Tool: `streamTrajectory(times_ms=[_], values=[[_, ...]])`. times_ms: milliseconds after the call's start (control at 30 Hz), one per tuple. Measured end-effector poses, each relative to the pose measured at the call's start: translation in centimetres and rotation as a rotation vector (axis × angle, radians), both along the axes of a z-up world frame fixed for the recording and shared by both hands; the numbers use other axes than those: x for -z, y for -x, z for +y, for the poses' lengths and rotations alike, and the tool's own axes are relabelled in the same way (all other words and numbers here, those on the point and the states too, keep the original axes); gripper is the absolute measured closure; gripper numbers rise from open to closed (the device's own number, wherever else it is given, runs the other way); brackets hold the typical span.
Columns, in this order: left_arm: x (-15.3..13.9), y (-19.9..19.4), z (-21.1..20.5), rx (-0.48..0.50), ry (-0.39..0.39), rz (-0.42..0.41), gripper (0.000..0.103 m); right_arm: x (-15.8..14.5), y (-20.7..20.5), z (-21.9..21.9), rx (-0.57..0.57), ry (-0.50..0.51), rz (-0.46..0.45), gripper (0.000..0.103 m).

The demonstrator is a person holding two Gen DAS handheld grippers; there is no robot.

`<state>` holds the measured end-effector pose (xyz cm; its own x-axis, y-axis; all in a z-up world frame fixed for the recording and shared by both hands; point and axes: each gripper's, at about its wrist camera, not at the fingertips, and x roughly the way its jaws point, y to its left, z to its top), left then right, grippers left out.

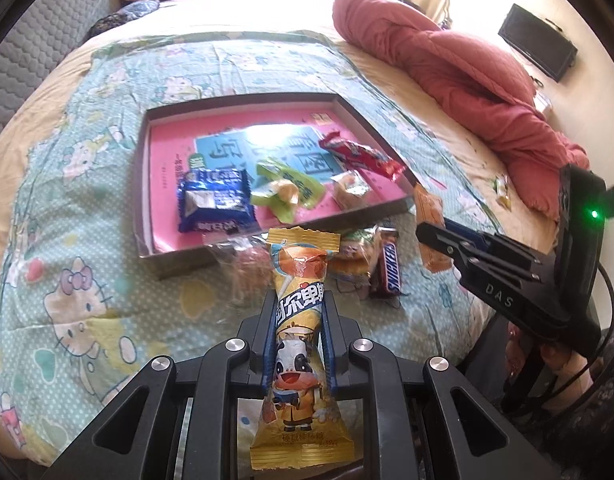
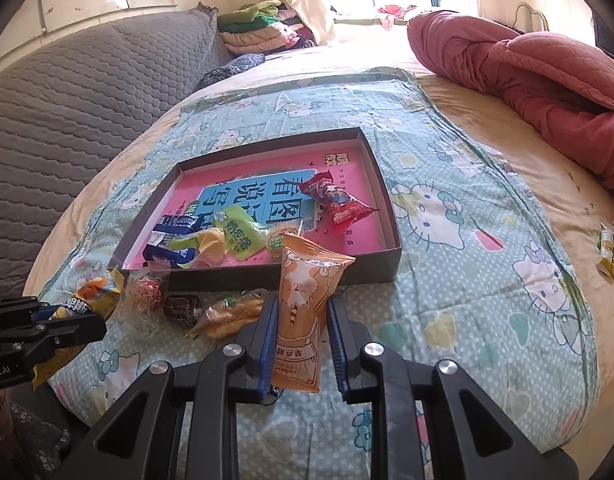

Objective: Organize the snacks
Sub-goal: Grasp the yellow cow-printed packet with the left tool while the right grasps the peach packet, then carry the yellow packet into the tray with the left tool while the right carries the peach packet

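Both tools are clenched mid-wrapper on light, crinkly, slippery packets, the left tool [image 1: 299,312] holding the yellow snack [image 1: 301,320], the right tool [image 2: 301,320] the orange snack [image 2: 303,304], each at 6 o'clock of the tray [image 2: 391,200].

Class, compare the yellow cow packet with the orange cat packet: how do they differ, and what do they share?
The yellow cow packet sits in the left hand-held gripper; the orange cat packet sits in the right hand-held gripper. The cow packet's ends are crimped and flared; the cat packet is a flat pouch. Both are gripped and held short of the box.
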<state>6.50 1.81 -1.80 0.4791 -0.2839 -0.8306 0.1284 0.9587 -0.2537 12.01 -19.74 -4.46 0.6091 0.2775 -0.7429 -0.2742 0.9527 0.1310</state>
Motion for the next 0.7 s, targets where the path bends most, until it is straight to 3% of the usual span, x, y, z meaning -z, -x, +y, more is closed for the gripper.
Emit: streamTrajectory(times_ms=[700], values=[[-1.4,-1.4,3.1,-0.143,0.004,-0.059,0.084,-2.3,0.2,3.3,-0.101,-0.008,-0.108,0.078]])
